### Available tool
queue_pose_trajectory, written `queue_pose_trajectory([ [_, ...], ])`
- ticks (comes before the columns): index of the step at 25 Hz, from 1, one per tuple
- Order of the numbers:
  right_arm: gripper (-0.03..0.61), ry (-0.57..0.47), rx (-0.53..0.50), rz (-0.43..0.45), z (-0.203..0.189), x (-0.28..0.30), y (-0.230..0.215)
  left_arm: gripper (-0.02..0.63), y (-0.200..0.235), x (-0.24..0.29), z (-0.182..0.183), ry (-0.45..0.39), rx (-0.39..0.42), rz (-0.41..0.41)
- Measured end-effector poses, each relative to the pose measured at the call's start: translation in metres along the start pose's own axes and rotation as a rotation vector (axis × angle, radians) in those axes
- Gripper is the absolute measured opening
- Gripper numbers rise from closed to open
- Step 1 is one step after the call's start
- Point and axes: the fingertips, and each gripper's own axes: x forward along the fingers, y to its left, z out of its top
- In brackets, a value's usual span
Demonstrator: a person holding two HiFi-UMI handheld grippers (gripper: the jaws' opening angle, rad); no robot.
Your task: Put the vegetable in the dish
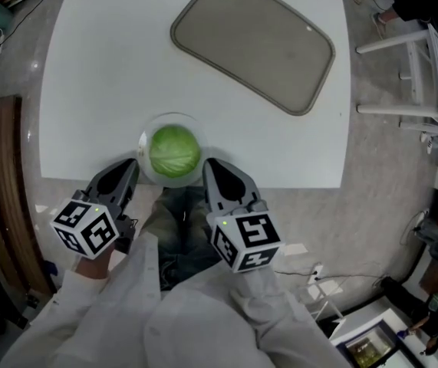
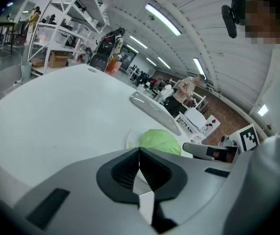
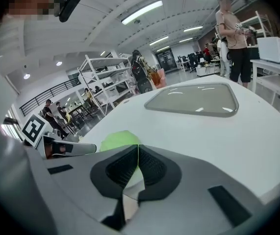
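The cabbage [image 1: 175, 151], a pale green ball, sits on a small round plate [image 1: 143, 140] at the near edge of the white table [image 1: 103, 90], directly between the two tool tips and slightly ahead of them. The left tongs [image 1: 132, 164] are just beside the plate's left rim and the right tongs [image 1: 209, 164] just beside its right rim, so neither hand is clearly nearer. Both point forward and down toward the table. Each pair of tongs is fully closed, ribbed pads meeting along a thin seam, with nothing held; in each gripper view the cabbage shows only beyond the tips. Being round, the cabbage has no long axis to line up with, so a grasp looks possible from either side, though the tongs would have to open wide first. The grey tray [image 1: 253, 43] lies well apart, far up and to the right across the table, empty; if that is the dish meant, the right hand probably has the shorter reach. By count: one cabbage, one round plate, one grey tray, two pairs of tongs.
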Motion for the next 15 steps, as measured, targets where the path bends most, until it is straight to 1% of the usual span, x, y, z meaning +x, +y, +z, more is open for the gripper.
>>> queue_pose_trajectory([
  [4, 0.014, 0.019, 0.009, -0.007, -0.009, 0.002, -0.001, 0.008, 0.007, 0.000, -0.007, 0.014, -0.019, 0.008],
  [10, 0.014, 0.020, 0.031, -0.027, -0.011, 0.006, -0.010, 0.008, 0.014, 0.004, -0.011, 0.024, -0.035, 0.027],
  [12, 0.015, 0.028, 0.039, -0.026, -0.012, 0.010, -0.013, 0.009, 0.016, 0.008, -0.009, 0.028, -0.030, 0.036],
  [15, 0.015, 0.038, 0.052, -0.024, -0.013, 0.014, -0.017, 0.009, 0.019, 0.014, -0.008, 0.036, -0.001, 0.059],
])
